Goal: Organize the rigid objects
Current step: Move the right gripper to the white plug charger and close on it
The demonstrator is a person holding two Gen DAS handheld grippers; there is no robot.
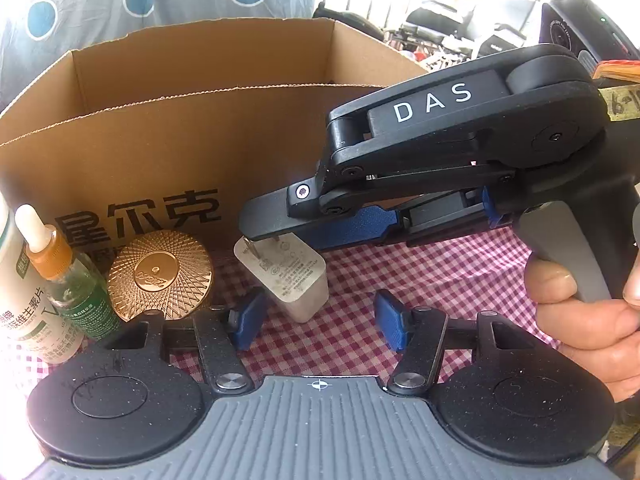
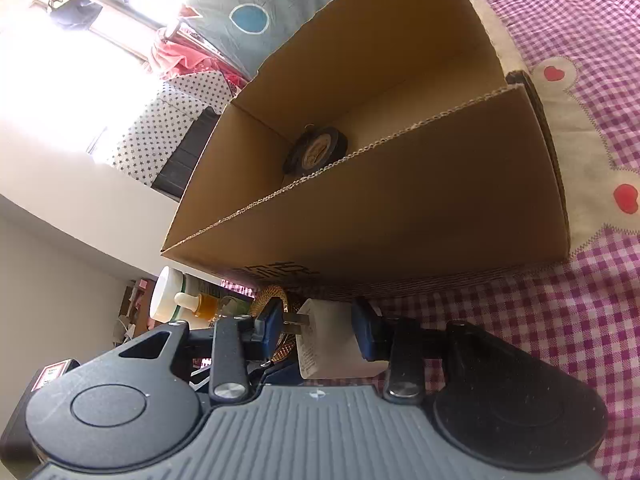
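A white charger plug (image 1: 296, 280) stands tilted on the pink checked cloth (image 1: 420, 280), in front of a cardboard box (image 1: 160, 152). My right gripper (image 2: 319, 330) is shut on the charger (image 2: 328, 336) lengthwise, one pad on the prong tips and the other against its base. In the left wrist view it comes in from the right, its upper finger (image 1: 272, 216) lying over the prongs. My left gripper (image 1: 320, 316) is open, its blue pads (image 1: 250, 312) on either side of the charger's lower end with gaps showing.
The box (image 2: 400, 220) has a cardboard divider; a black round object (image 2: 316, 152) lies in its far compartment. Left of the charger stand a gold round jar (image 1: 160, 272), a green dropper bottle (image 1: 68, 280) and a white bottle (image 1: 20, 300). A hand (image 1: 580, 320) grips the right gripper's handle.
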